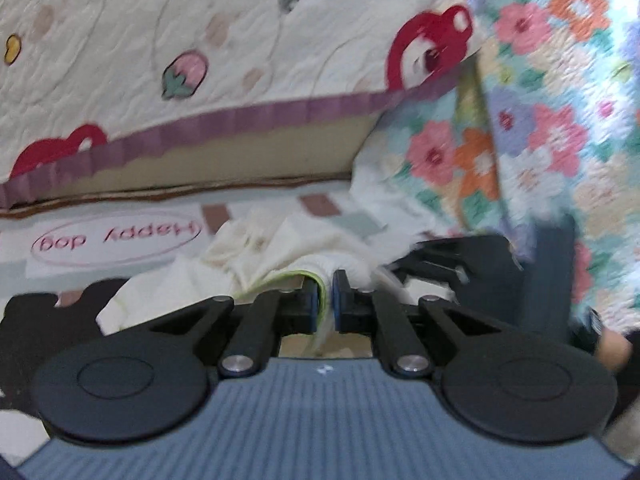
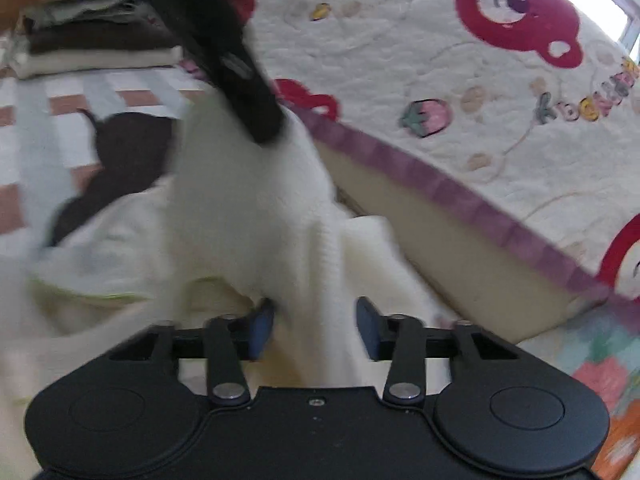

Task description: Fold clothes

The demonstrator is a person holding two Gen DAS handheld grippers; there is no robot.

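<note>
Clothes: white garment (image 2: 248, 208) pinched by left hand-held gripper (image 1: 327, 296), quilt (image 1: 200, 60) behind.

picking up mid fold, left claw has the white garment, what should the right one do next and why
Probably shut the right claw on the white garment. Its jaws stand apart with cloth between them, while the left claw is already shut on the cloth, so a second grip would let both spread it flat.

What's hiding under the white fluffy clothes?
A dark brown garment pokes out from under the white garment, lying on the checked mat. How much more of it lies underneath is covered.
</note>
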